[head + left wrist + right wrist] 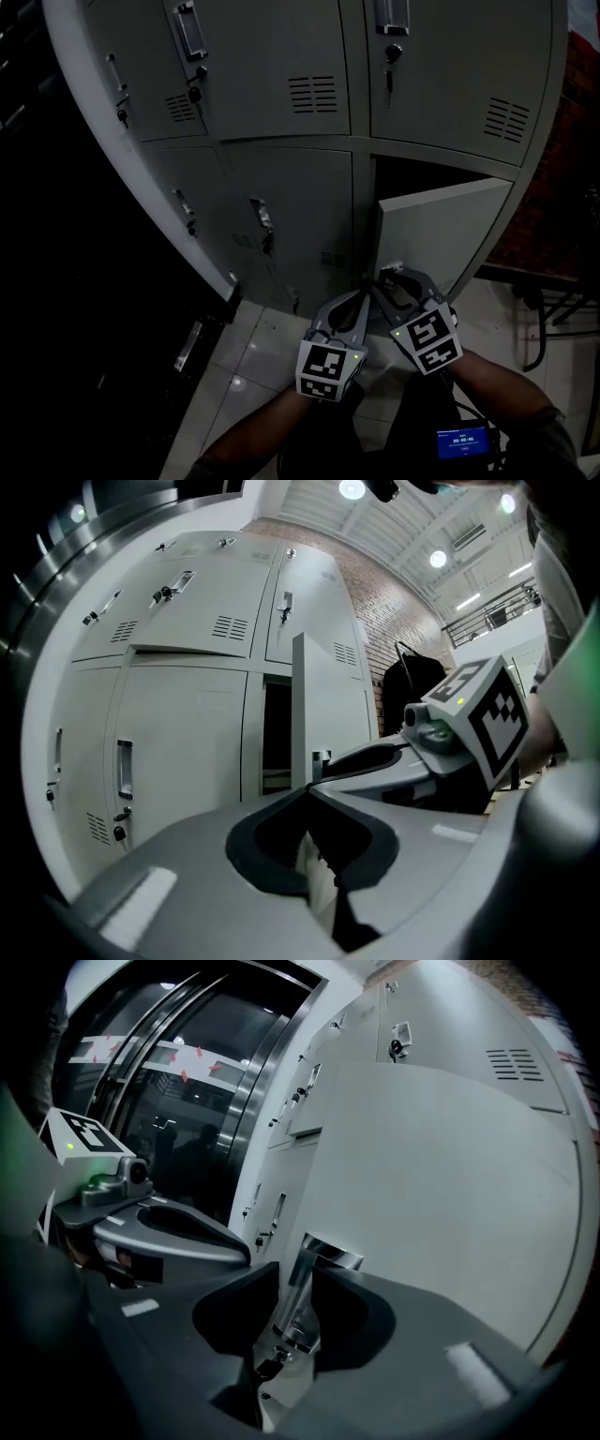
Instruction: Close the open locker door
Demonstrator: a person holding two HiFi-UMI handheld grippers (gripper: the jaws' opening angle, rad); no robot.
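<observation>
A: Where is the locker door (442, 232)?

B: Bottom row, at the right end of the bank of lockers (281, 56). It stands swung out toward the person, with the dark compartment showing above and behind it. The other doors in sight are shut.

A: And the right gripper (298, 1274)?

B: Its jaws are clamped on the door's chrome handle (302, 1293), which fills the gap between them. A key (266, 1369) sits in the lock just below.

A: What about the left gripper (307, 791)?

B: Its jaws are pressed together, tip against tip, with nothing held between the tips. They sit right at the door's free edge, just beside the right gripper. I can't tell whether they actually touch the door.

A: How does it look from the head view?

B: Both grippers reach up side by side to the door's near lower corner. Their marker cubes face the person, and pale floor tiles (253, 352) lie beneath.
</observation>
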